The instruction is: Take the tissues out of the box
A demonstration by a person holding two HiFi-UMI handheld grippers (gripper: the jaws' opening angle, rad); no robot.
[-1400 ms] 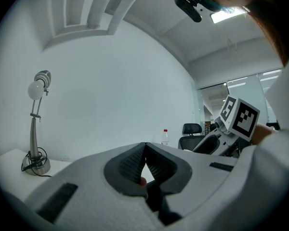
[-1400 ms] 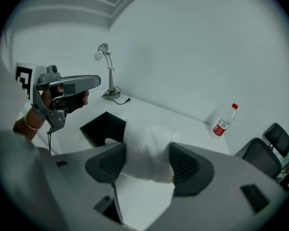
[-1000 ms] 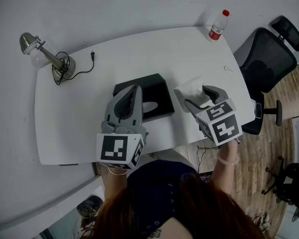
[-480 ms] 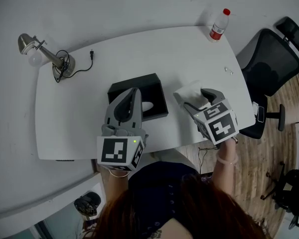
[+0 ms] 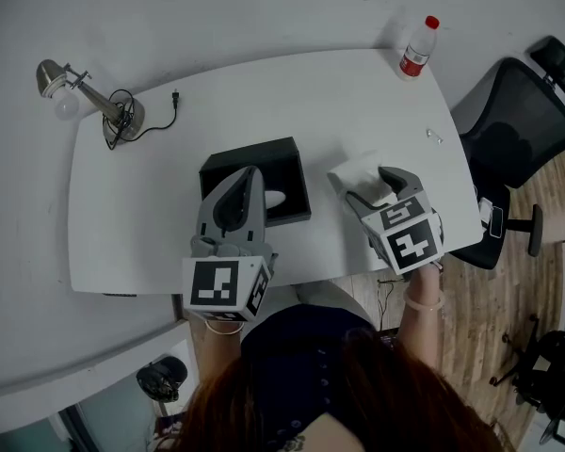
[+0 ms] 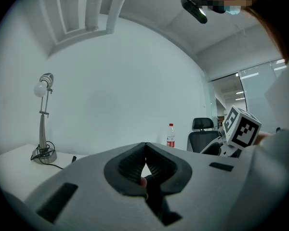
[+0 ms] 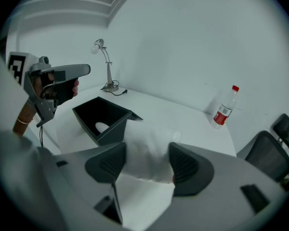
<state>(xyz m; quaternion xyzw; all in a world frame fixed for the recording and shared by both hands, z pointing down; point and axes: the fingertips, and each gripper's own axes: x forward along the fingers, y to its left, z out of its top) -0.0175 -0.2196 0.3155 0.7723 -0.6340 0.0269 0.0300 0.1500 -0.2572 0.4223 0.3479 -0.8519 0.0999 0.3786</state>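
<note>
The black tissue box (image 5: pixel 282 163) stands mid-table, with a white tissue (image 5: pixel 275 198) showing in its oval opening. My left gripper (image 5: pixel 252 170) hovers level over the box's near side, its jaws shut with nothing between them (image 6: pixel 144 165). To the right of the box, my right gripper (image 5: pixel 381 185) tilts downward over the table. It is shut on a thick wad of white tissues (image 5: pixel 358 170) that fills the gap between both pads (image 7: pixel 147 150). The right gripper view also shows the box (image 7: pixel 103 119) and the left gripper (image 7: pixel 86 70).
A desk lamp (image 5: pixel 85 92) with a coiled cord stands at the white table's (image 5: pixel 169 149) far left. A red-capped plastic bottle (image 5: pixel 416 50) stands at the far right corner. A black office chair (image 5: pixel 508 121) is beyond the right edge. The near table edge is just under both grippers.
My right gripper has sunk a little toward the table with the tissues in it. The left gripper has shifted slightly over the box.
</note>
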